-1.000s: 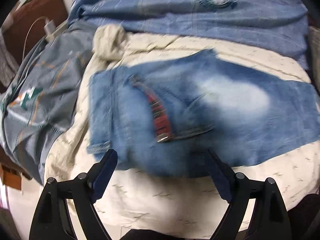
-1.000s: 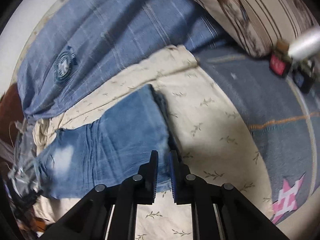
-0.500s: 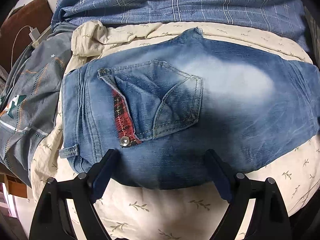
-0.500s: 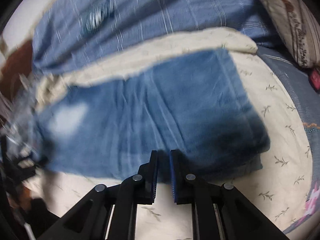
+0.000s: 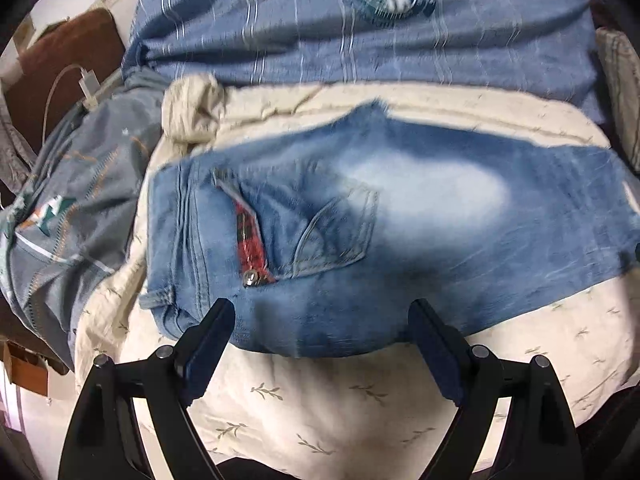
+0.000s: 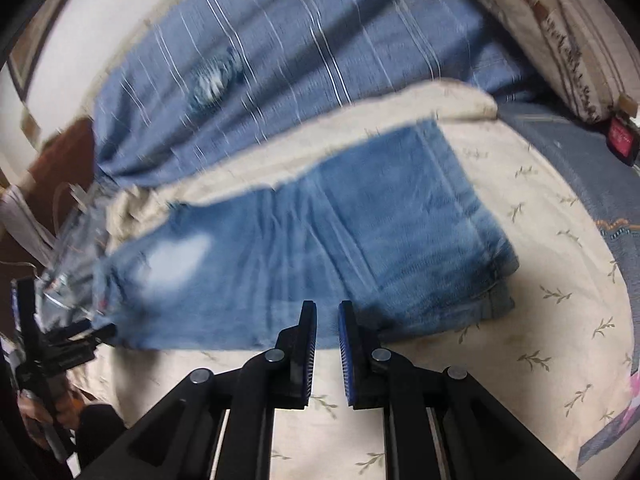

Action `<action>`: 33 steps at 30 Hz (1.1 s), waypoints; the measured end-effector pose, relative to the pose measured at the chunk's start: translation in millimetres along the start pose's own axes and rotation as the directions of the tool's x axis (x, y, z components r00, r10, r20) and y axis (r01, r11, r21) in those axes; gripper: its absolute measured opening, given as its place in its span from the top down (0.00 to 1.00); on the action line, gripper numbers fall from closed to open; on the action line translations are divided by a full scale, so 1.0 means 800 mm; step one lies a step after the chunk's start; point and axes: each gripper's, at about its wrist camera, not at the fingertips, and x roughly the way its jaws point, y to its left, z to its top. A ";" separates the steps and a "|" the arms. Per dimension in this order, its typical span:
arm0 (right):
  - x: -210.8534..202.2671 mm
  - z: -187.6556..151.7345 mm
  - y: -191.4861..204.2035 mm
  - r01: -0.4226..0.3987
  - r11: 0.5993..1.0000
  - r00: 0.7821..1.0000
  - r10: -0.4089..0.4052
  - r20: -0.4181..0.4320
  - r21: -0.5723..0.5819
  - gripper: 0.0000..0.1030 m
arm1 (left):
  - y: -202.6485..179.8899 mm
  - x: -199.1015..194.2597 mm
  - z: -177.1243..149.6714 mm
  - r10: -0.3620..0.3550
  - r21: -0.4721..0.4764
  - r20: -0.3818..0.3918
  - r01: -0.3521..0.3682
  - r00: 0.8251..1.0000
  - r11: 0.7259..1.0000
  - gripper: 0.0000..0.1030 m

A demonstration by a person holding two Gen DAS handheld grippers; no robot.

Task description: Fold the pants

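Observation:
Blue jeans (image 5: 400,216) lie flat on a cream leaf-print sheet (image 5: 320,400), waistband at the left with a back pocket and red plaid trim (image 5: 250,240). My left gripper (image 5: 320,320) is open and empty, its fingers at the near edge of the seat. In the right wrist view the jeans (image 6: 320,248) lie with the leg ends doubled over at the right (image 6: 460,240). My right gripper (image 6: 327,316) is nearly closed, a narrow gap between the pads, empty, at the near edge of the legs. The left gripper shows at the far left (image 6: 60,344).
A blue striped blanket (image 5: 360,28) lies behind the jeans. A grey-blue quilt (image 5: 72,208) and a white charger cable (image 5: 84,84) are at the left. A striped pillow (image 6: 560,32) and a small red item (image 6: 622,140) are at the right.
The left gripper has pulled back a little, so the jeans look smaller and lower. The right gripper has moved back; its pads have parted slightly. The jeans lie unmoved.

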 end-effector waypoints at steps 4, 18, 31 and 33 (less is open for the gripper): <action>-0.017 -0.006 -0.005 -0.042 0.998 0.998 0.039 0.051 0.054 0.87 | -0.016 -0.042 -0.002 -0.027 0.012 0.085 0.026 0.996 1.000 0.13; -0.035 -0.018 -0.013 -0.037 0.997 0.997 0.032 0.073 0.070 0.85 | -0.044 -0.105 -0.001 -0.076 0.067 0.194 0.065 0.978 0.996 0.13; -0.030 -0.015 -0.021 -0.070 0.994 0.997 0.066 0.051 0.085 0.85 | -0.063 -0.090 0.003 -0.073 0.091 0.175 0.058 0.982 0.994 0.13; -0.032 -0.016 -0.027 -0.063 0.994 0.997 0.058 0.050 0.094 0.85 | -0.067 -0.086 0.003 -0.074 0.097 0.168 0.058 0.983 0.994 0.13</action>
